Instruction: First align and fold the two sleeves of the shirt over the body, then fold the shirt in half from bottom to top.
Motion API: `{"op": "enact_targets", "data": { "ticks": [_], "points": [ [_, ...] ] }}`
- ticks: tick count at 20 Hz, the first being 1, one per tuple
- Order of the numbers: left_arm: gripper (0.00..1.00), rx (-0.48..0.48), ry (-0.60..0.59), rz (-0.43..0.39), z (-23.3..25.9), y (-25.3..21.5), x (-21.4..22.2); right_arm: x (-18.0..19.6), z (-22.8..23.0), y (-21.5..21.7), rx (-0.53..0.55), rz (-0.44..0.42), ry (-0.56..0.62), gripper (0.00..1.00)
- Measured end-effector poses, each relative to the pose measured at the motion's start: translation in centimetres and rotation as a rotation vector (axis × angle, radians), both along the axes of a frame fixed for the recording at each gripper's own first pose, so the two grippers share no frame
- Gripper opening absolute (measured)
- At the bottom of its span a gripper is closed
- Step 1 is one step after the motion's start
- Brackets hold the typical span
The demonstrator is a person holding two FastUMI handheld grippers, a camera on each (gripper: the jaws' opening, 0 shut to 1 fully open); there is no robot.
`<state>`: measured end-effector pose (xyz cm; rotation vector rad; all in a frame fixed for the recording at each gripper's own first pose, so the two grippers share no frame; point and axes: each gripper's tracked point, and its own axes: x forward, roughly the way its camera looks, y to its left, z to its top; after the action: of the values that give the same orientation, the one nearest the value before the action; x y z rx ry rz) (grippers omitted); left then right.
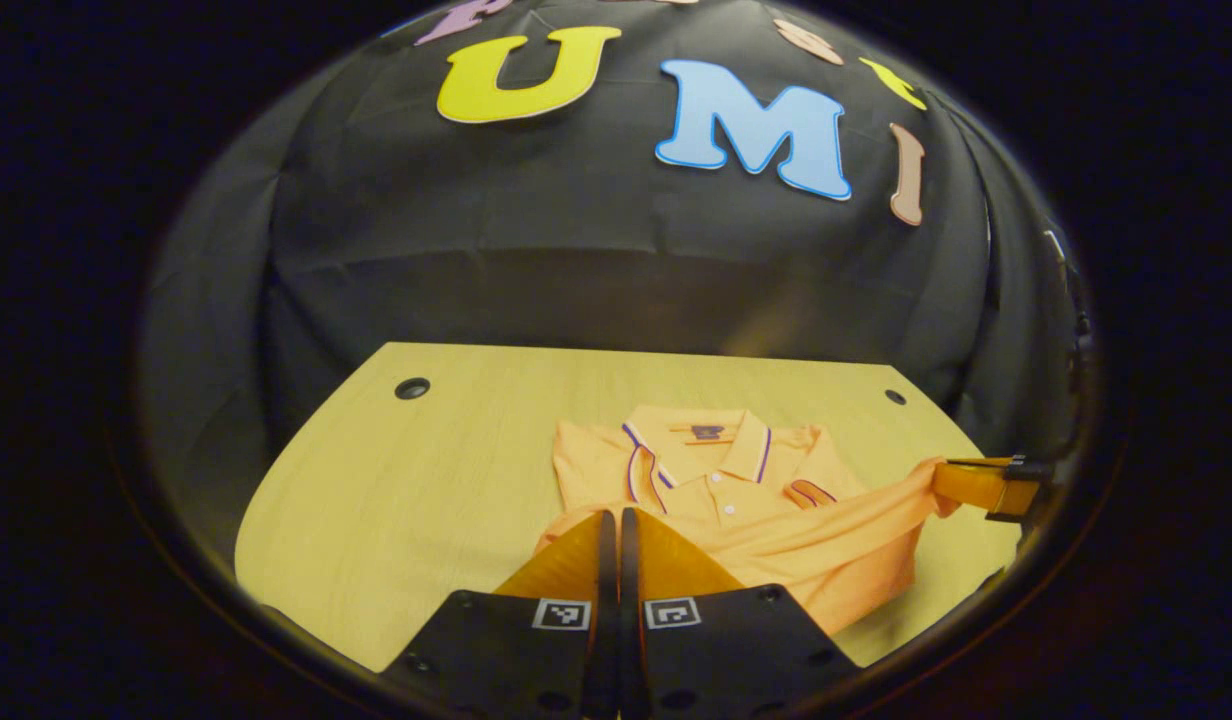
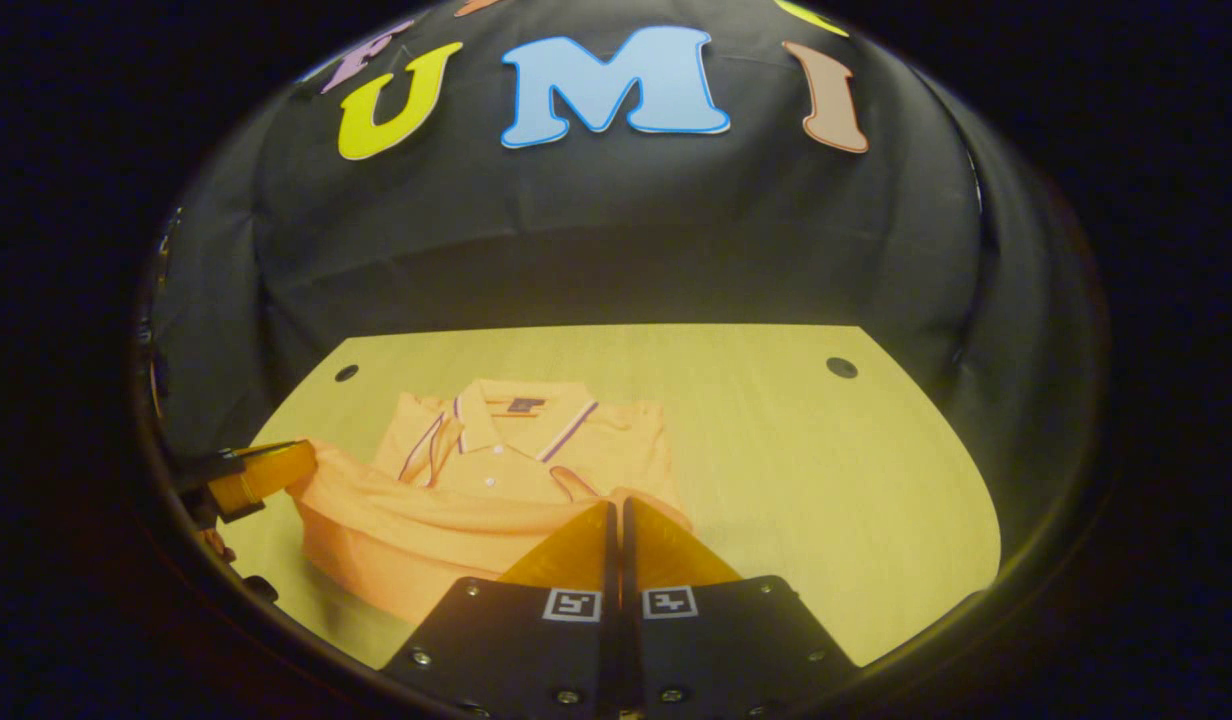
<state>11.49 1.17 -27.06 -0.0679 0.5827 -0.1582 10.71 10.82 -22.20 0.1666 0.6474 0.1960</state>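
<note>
**Desk editor:** Pale wood desk against the booth's black cloth wall — what lies on it?

**Photographer:** An orange polo shirt right of centre in the left gripper view, collar toward the wall, both sleeves already folded in over the body. The bottom hem is lifted off the desk and stretched between the two grippers.

**Desk editor:** So which step?

**Photographer:** By my reading, the bottom-to-top fold, with the hem roughly halfway toward the collar.

**Desk editor:** And the grippers?

**Photographer:** The left gripper is clamped, fingers together, on one hem corner; the right gripper pinches the other corner the same way.

**Desk editor:** Next move?

**Photographer:** Likely carrying both corners forward evenly, keeping the hem taut and level, then laying it square across the shoulders before letting go.
</note>
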Motion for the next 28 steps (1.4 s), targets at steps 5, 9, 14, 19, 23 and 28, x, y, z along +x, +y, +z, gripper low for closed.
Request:
{"op": "enact_targets", "data": {
  "ticks": [5, 9, 14, 19, 23, 28],
  "points": [
    [0.06, -0.005, -0.01, 0.004, -0.2, -0.1, 4.7, 4.0, 0.2, 0.4, -0.026, -0.005, -0.002, 0.01],
    [0.05, 0.008, -0.009, -0.013, -0.7, -0.1, 7.5, 6.4, -0.6, 1.2, -0.029, -0.01, 0.027, 0.01],
    [0.05, 0.043, -0.04, -0.052, -1.5, -0.6, 10.5, 9.0, -1.4, 1.3, -0.058, -0.026, 0.024, 0.01],
    [0.06, 0.06, -0.089, -0.074, -2.2, -1.4, 12.4, 10.7, -3.0, 1.1, -0.104, -0.029, 0.005, 0.01],
    [0.06, 0.069, -0.08, -0.064, -3.5, -1.5, 12.6, 11.1, -4.7, 1.3, -0.136, -0.013, 0.014, 0.01],
    [0.06, 0.07, -0.068, -0.039, -4.5, -1.3, 12.9, 11.3, -5.2, 1.5, -0.158, 0.01, 0.005, 0.03]
  ]
}}
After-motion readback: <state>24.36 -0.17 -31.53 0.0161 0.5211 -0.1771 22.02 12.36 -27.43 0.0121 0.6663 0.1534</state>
